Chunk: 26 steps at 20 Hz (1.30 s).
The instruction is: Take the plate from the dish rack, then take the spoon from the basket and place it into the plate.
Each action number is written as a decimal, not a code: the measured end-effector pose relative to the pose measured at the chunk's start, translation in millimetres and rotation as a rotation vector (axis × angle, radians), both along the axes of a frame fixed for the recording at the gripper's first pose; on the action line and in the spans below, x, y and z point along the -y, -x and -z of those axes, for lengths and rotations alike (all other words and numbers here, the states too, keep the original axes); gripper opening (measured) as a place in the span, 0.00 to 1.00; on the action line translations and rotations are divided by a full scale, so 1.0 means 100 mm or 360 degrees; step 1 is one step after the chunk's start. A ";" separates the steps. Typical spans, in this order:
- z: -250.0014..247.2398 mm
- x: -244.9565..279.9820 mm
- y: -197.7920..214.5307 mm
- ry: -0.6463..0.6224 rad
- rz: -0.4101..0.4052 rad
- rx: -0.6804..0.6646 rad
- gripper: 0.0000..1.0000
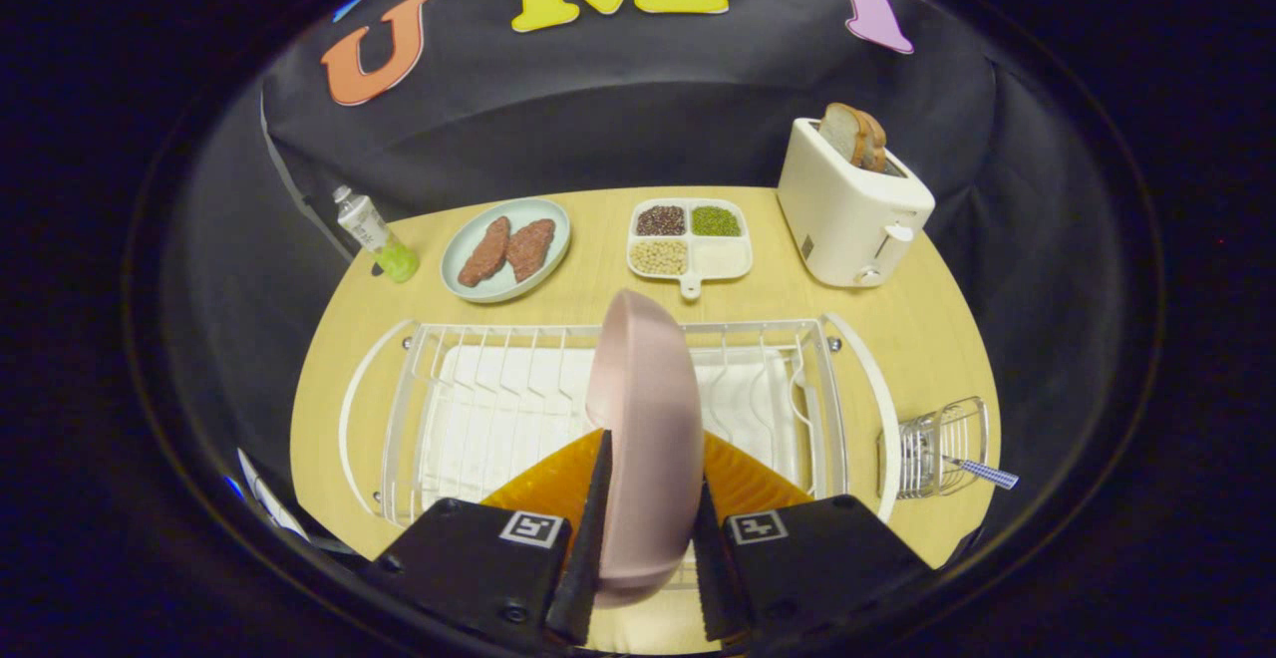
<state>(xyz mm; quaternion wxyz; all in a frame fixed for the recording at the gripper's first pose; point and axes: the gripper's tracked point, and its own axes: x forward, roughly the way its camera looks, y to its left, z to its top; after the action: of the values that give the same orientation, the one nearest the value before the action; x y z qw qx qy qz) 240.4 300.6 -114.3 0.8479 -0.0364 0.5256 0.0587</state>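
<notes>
Fingers: your gripper (648,528) has both fingers pressed on the pink plate (645,419), one against each face, holding it on edge.
Plate: it stands upright between the fingers, over the white dish rack (618,409); you cannot tell whether its lower rim is free of the wires.
Spoon: its checked handle (982,473) pokes out of the wire basket (942,449), right of the rack on the tabletop (927,339).
Far side: toaster (852,209), sectioned tray (690,239), plate of patties (506,249).
Risk: gripped on smooth faces, the plate could pivot or slip if you tilt it; a sideways pull could snag its rim on the rack wires and drag the rack.
</notes>
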 end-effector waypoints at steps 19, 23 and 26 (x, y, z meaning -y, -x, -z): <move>-0.63 0.36 0.84 -0.0215 -0.0021 0.0144 0.33; -0.34 0.74 1.34 -0.0318 -0.0014 0.0095 0.33; -0.04 0.98 1.65 -0.0408 0.0011 0.0048 0.32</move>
<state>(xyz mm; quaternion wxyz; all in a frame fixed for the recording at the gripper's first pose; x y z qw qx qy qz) 75.7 202.6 -110.2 0.8537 0.0731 0.5010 0.1220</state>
